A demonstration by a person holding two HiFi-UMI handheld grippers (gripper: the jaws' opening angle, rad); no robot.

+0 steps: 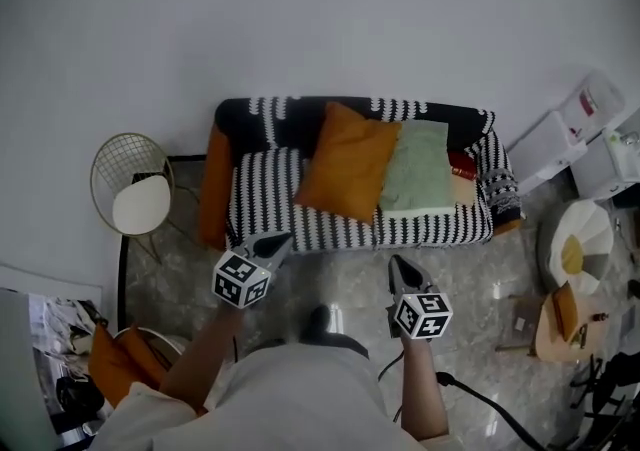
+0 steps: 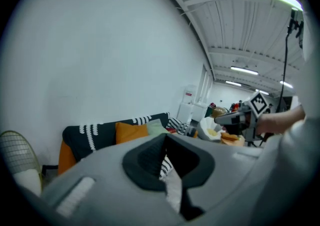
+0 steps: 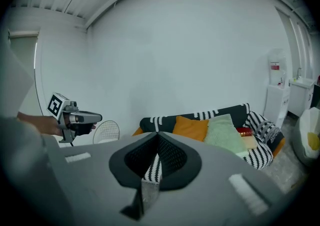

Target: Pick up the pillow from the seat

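The person's torso fills the bottom of the head view; from it both arms reach forward over the floor, each hand on a gripper. The left gripper (image 1: 281, 237) has its jaws pressed together on nothing; so has the right gripper (image 1: 397, 262); both point toward the sofa (image 1: 262, 197) and stop short of its front edge.

Two pillows sit on the seat, propped against the backrest. The orange pillow (image 1: 348, 161) is near the middle, turned a little off square, one corner up at the backrest's top; its long axis runs from backrest to front edge. The green pillow (image 1: 415, 167) stands just to its right, touching it along one side, long axis the same way; where they meet I cannot tell which overlaps.

Right of the green pillow a red thing (image 1: 462, 164) is mostly hidden, too small to name; an orange cushion (image 1: 213, 184) lies at the sofa's left end. A wire chair (image 1: 132, 184) stands apart to the left. Cabinets at the right are cut off by the frame edge.
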